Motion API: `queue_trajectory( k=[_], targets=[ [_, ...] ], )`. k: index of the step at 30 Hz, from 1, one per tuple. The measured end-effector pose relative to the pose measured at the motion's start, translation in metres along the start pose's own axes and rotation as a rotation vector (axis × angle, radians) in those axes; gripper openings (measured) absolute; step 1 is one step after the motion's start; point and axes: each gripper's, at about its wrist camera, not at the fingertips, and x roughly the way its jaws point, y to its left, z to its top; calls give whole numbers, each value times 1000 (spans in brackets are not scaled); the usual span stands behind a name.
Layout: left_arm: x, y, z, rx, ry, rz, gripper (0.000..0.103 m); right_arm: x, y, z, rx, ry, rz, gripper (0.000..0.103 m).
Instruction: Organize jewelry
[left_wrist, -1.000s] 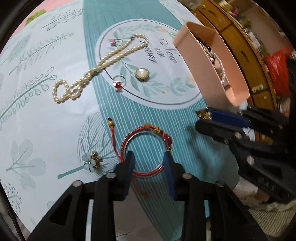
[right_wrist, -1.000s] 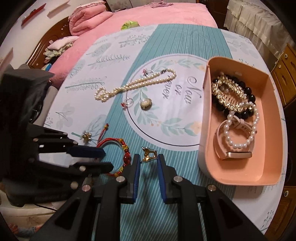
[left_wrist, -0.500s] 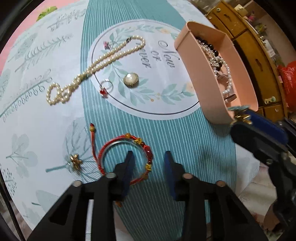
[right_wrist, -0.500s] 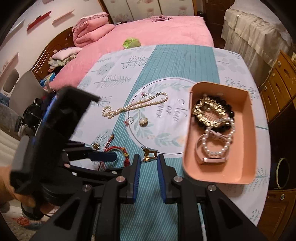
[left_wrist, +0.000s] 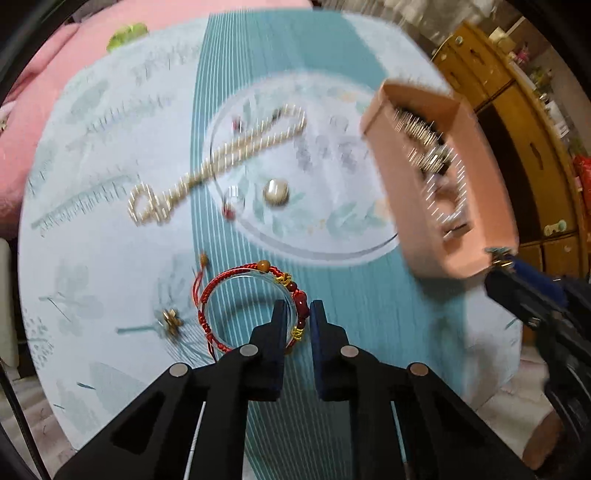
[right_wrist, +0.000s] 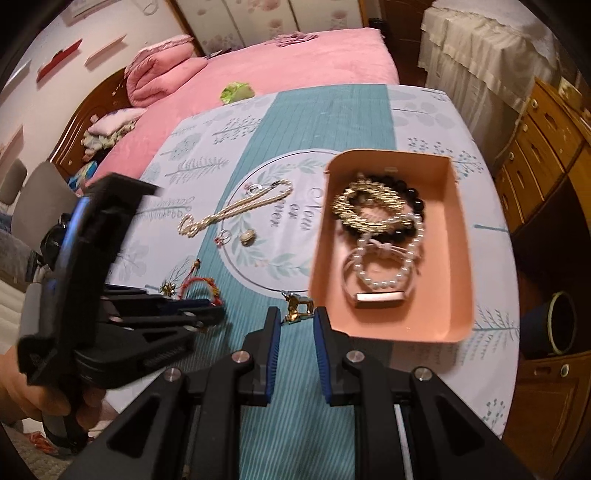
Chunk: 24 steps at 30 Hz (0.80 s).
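My left gripper (left_wrist: 297, 309) is shut on the beaded right side of a red cord bracelet (left_wrist: 236, 291), which lies on the tablecloth. My right gripper (right_wrist: 295, 316) is shut on a small gold charm (right_wrist: 297, 306) and holds it just left of the near corner of the pink tray (right_wrist: 458, 266). The tray holds several bracelets. It also shows blurred in the left wrist view (left_wrist: 417, 236). A pearl necklace (left_wrist: 207, 177), a small ring with a red stone (left_wrist: 232, 203), a round pearl brooch (left_wrist: 276, 191) and a gold flower charm (left_wrist: 170, 319) lie on the cloth.
The table has a teal and pale blue printed cloth (right_wrist: 317, 122). A pink bed (right_wrist: 295, 66) lies beyond it. Wooden drawers (right_wrist: 546, 155) stand to the right. The left gripper's body (right_wrist: 96, 280) fills the left of the right wrist view.
My left gripper has closed from open onto the bracelet's beaded side. My right gripper has lifted back with the gold charm, which now sits by the tray's near corner.
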Motion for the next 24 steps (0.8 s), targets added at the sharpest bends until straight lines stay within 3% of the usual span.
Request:
queue_trajectory(
  k=[10, 14, 24],
  targets=[
    [-76, -56, 38, 124, -147, -135, 10, -27, -70, 10, 198, -62, 9, 18],
    [-66, -90, 48, 202, -140, -133, 10, -38, -90, 13, 246, -92, 3, 18],
    [-5, -141, 50, 288, -16, -162, 11, -43, -107, 5, 260, -107, -7, 18]
  ],
)
